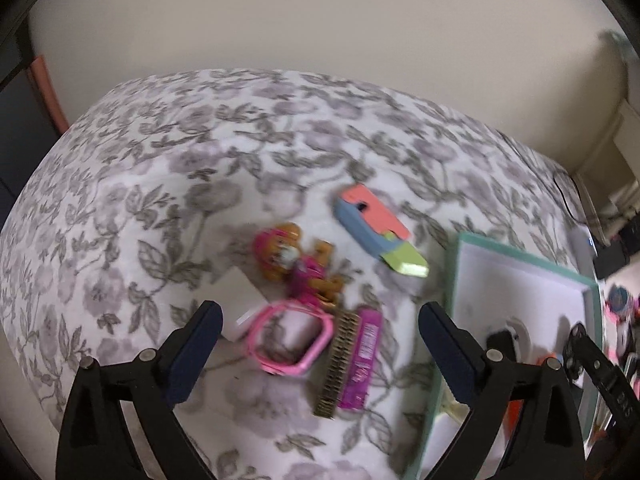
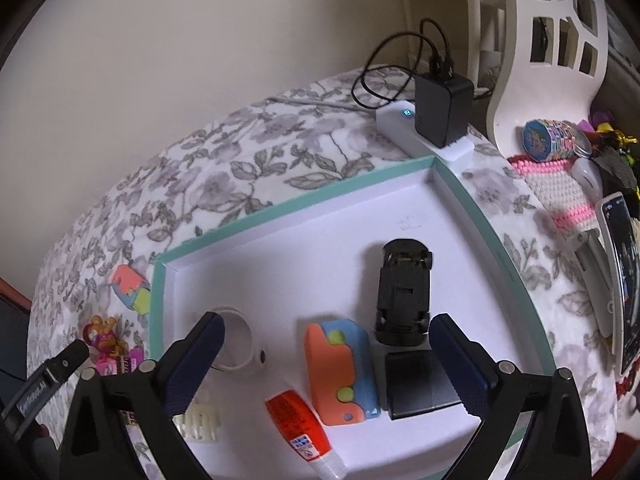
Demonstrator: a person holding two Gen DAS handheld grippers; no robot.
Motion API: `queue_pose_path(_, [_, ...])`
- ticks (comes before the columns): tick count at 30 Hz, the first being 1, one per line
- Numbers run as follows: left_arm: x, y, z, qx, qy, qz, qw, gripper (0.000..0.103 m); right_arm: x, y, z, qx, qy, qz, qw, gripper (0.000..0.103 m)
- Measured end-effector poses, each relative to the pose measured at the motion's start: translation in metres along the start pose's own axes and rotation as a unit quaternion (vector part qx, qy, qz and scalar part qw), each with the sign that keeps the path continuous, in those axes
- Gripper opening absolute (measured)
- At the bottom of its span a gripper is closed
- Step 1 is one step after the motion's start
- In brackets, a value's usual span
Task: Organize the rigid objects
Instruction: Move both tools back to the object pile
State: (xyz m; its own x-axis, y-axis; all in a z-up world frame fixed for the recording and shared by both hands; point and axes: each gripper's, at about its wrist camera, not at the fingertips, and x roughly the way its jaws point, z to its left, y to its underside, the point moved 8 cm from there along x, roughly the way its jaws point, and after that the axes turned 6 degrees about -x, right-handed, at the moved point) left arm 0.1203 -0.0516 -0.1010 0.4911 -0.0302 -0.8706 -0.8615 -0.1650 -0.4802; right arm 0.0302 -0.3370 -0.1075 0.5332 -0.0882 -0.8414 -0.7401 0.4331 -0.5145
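Observation:
My left gripper (image 1: 320, 320) is open and empty above loose items on the floral cloth: a pink watch-shaped frame (image 1: 290, 338), a purple harmonica (image 1: 352, 364), a pink and orange toy figure (image 1: 298, 262), a white block (image 1: 240, 300) and an orange-blue toy knife (image 1: 376, 228). My right gripper (image 2: 326, 334) is open and empty over the teal-rimmed white tray (image 2: 280, 208). In the tray lie a black toy car (image 2: 404, 292), an orange-blue toy (image 2: 340, 368), a black box (image 2: 416, 384), a red glue tube (image 2: 300, 428), a white ring (image 2: 236, 340) and a cream comb (image 2: 200, 424).
A white power strip with a black charger (image 2: 436, 112) sits behind the tray. A phone (image 2: 624, 280), a hair clip (image 2: 596, 280), a knitted pink mat (image 2: 560, 188) and a white chair back (image 2: 548, 40) stand to the right. A wall lies behind the table.

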Motion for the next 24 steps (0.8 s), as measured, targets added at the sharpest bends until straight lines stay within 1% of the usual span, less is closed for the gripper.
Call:
queue_pose_path(2, [-0.001, -0.006, 0.010, -0.013, -0.002, -0.007, 0.9999, 0.099, 0.000, -0.001, 0.005, 0.000, -0.010, -0.003, 1.000, 0.103])
queue_pose_path(5, [-0.003, -0.014, 0.023, -0.030, -0.007, -0.020, 0.9993, 0.099, -0.002, -0.002, 0.014, -0.005, -0.016, -0.020, 1.000, 0.103])
queue_pose_path(7, [-0.005, -0.020, 0.033, -0.040, -0.013, -0.028, 0.9987, 0.099, -0.003, -0.002, 0.024, -0.013, -0.026, -0.019, 0.999, 0.103])
queue_pose_path(9, [-0.007, -0.025, 0.044, -0.053, -0.018, -0.032, 0.9979, 0.099, -0.003, -0.001, 0.037, -0.036, -0.036, -0.011, 0.999, 0.103])
queue_pose_path(12, [-0.008, -0.031, 0.062, -0.075, -0.021, -0.032, 0.9964, 0.099, -0.003, 0.004, 0.063, -0.088, -0.046, -0.002, 0.995, 0.103])
queue_pose_path(16, [-0.009, -0.034, 0.083, -0.089, -0.031, -0.023, 0.9953, 0.099, -0.008, 0.010, 0.103, -0.130, -0.085, -0.002, 0.988, 0.103])
queue_pose_path(20, [-0.007, -0.034, 0.100, -0.093, -0.047, -0.011, 0.9945, 0.099, -0.011, 0.020, 0.140, -0.160, -0.112, 0.002, 0.981, 0.103])
queue_pose_path(22, [-0.004, -0.032, 0.106, -0.095, -0.050, 0.000, 0.9943, 0.099, -0.013, 0.026, 0.157, -0.175, -0.121, 0.006, 0.977, 0.103])
queue_pose_path(24, [0.001, -0.029, 0.110, -0.095, -0.045, 0.016, 0.9944, 0.099, -0.012, 0.028, 0.169, -0.175, -0.128, 0.008, 0.976, 0.103])
